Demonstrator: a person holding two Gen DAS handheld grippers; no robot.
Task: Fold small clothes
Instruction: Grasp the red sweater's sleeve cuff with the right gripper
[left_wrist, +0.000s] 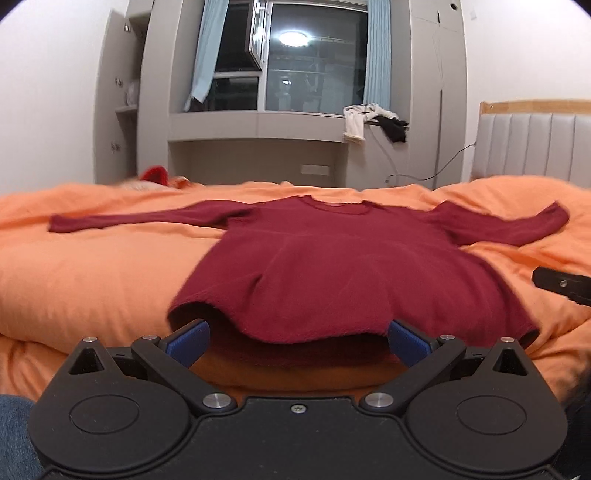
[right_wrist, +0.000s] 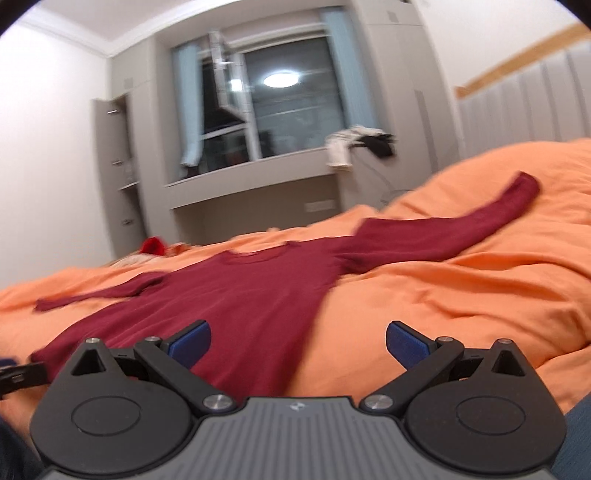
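An orange duvet (left_wrist: 92, 288) covered the bed and gave a soft, puffy surface under everything. On it lay the dark red sweater (left_wrist: 332, 273), spread flat and face up, neckline toward the window, hem toward the person; the left sleeve (left_wrist: 140, 218) ran straight out to the side and the right sleeve (right_wrist: 461, 229) angled up toward the headboard. Nothing had been folded yet, so the step in hand looked like the first grasp.

The left gripper (left_wrist: 297, 341) sat low at the hem, jaws spread wide with the hem edge between the blue pads (left_wrist: 188, 341) but not pinched. The right gripper (right_wrist: 298, 341) was likewise wide apart and held nothing; it hovered by the sweater's right side edge, one pad over the fabric and the other over bare duvet.

To do this well, each gripper would best pinch both layers of the knit together, close to an edge, without catching the duvet beneath. The bedding yields, so pressing down hard would bury the pads and risk grabbing orange cloth. Lifting only a little and moving both grippers in step should keep the body smooth. The fuzzy knit probably clings to itself, so a sleeve laid across ought to stay put
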